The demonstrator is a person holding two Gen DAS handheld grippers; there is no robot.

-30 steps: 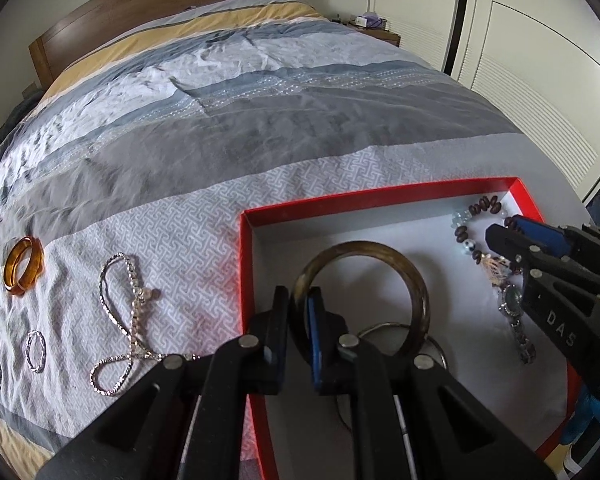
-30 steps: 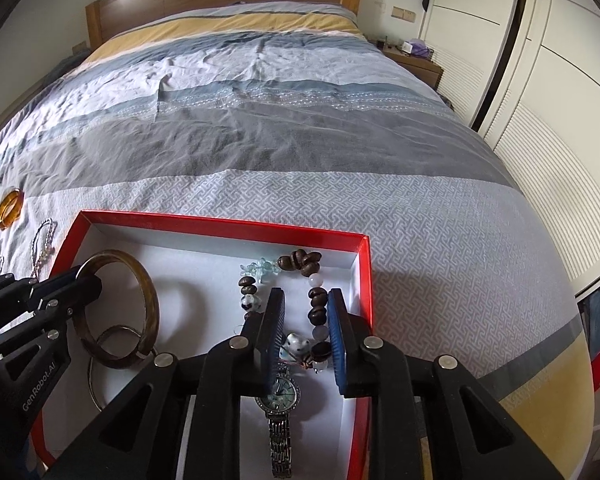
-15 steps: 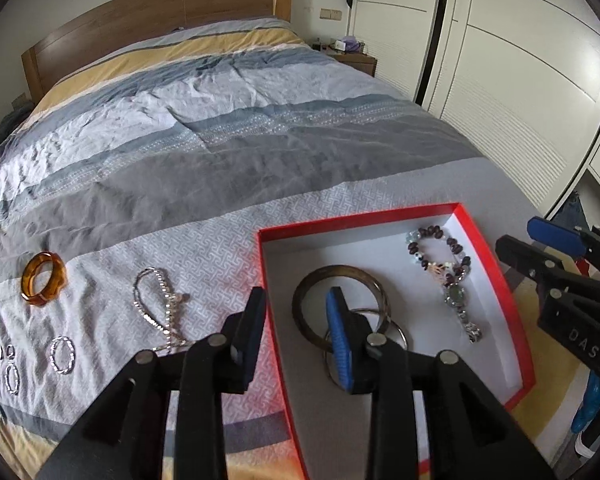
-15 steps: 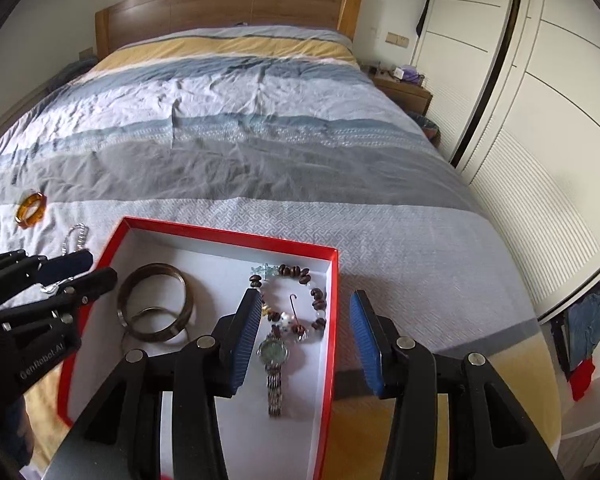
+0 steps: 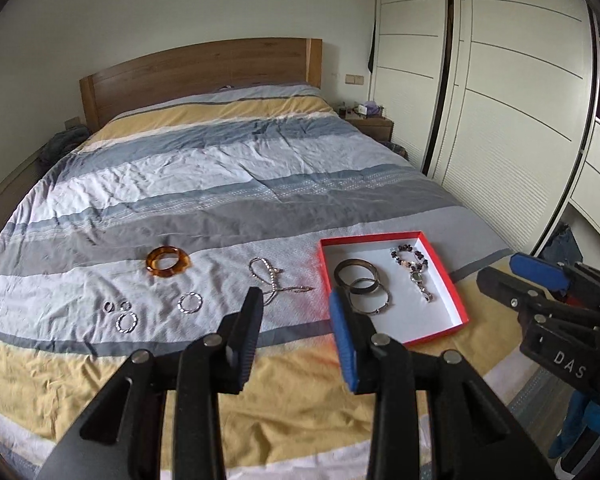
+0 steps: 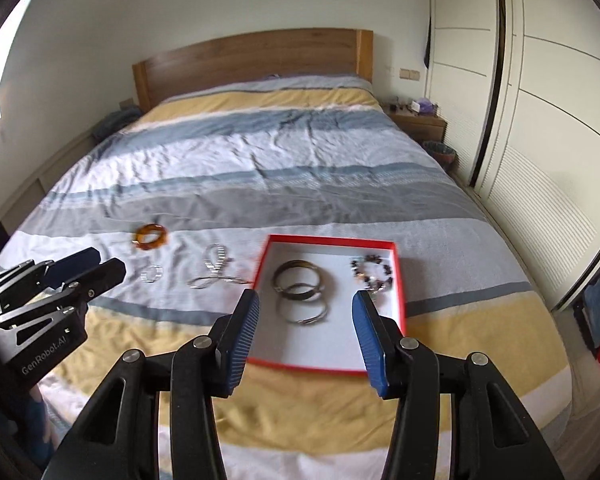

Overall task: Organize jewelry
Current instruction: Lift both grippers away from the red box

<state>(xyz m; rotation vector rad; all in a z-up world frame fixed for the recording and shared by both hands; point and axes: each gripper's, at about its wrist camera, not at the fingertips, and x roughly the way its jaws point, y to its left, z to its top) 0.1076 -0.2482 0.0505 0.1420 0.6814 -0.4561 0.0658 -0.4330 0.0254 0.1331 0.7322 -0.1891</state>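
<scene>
"das" is printed on the right gripper; "genrobot.ai" on the left gripper. a second ago each was clenched on a piece inside the red box; now both are raised clear of it, jaws opening with nothing between them. in the box: dark bangle and silver bangle lying flat, and a watch, long axis toward the headboard. left of the box: necklace, amber bangle.

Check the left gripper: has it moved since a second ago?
Yes. The left gripper has pulled back and up from the red-rimmed white box, leaving the dark brown bangle inside; its empty jaws are opening.
</scene>
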